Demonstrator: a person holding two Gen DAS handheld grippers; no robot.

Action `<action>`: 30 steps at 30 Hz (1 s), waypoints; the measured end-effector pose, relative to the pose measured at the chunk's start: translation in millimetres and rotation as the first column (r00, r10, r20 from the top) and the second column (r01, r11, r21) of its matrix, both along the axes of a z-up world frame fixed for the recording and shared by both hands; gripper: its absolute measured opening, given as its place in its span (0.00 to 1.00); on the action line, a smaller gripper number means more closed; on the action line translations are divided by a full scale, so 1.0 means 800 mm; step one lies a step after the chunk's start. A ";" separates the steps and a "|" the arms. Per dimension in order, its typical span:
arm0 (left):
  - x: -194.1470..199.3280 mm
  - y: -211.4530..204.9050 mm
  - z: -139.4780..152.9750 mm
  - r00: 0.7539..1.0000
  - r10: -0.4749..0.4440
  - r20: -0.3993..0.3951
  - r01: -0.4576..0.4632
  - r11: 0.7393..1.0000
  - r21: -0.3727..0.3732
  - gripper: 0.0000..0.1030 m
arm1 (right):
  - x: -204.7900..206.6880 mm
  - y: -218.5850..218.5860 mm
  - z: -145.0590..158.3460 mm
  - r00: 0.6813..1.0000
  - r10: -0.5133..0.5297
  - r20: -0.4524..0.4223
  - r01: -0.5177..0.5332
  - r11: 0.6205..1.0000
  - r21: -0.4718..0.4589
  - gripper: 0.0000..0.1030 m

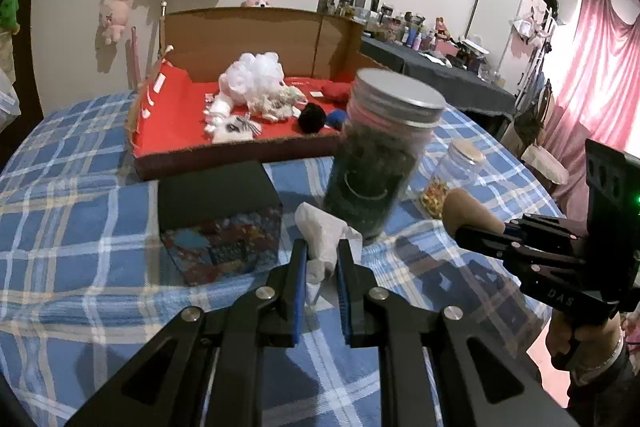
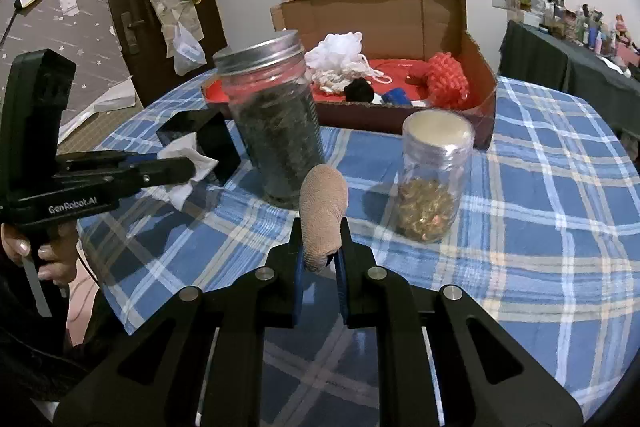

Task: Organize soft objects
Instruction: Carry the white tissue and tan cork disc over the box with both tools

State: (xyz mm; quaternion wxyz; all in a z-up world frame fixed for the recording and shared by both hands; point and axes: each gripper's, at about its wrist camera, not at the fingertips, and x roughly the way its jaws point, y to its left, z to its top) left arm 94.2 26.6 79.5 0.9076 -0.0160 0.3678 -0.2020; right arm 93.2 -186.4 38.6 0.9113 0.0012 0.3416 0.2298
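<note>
**Both grippers loaded, box waiting behind the jars**

The left gripper (image 1: 322, 259) was clenched on a crumpled white tissue (image 1: 324, 227), lifted just clear of the blue plaid tablecloth (image 1: 80, 227), probably for carrying to the red-lined cardboard box (image 1: 240, 151) at the back, where soft items already lay. To its right, the right gripper (image 2: 320, 259) pinched a tan sponge-like soft roll (image 2: 323, 203), likely bound the same way. Two jars stood between: a tall dark-filled glass jar with metal lid (image 2: 276, 123) and a shorter clear jar of yellowish bits (image 2: 432, 183). One black cube box (image 1: 218, 223) sat left.
</note>
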 end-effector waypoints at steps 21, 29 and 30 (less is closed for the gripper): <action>0.007 0.066 0.001 0.995 0.083 -0.056 -0.083 0.996 -0.008 0.14 | 0.010 -0.051 -0.001 0.994 -0.091 -0.061 0.086 0.993 -0.075 0.12; 0.015 0.098 -0.002 0.989 0.114 -0.096 -0.118 0.992 -0.036 0.14 | 0.014 -0.082 -0.008 0.984 -0.154 -0.089 0.147 0.986 -0.082 0.12; 0.017 0.101 -0.003 0.987 0.124 -0.100 -0.127 0.991 -0.031 0.14 | 0.016 -0.085 -0.008 0.983 -0.161 -0.093 0.153 0.985 -0.082 0.12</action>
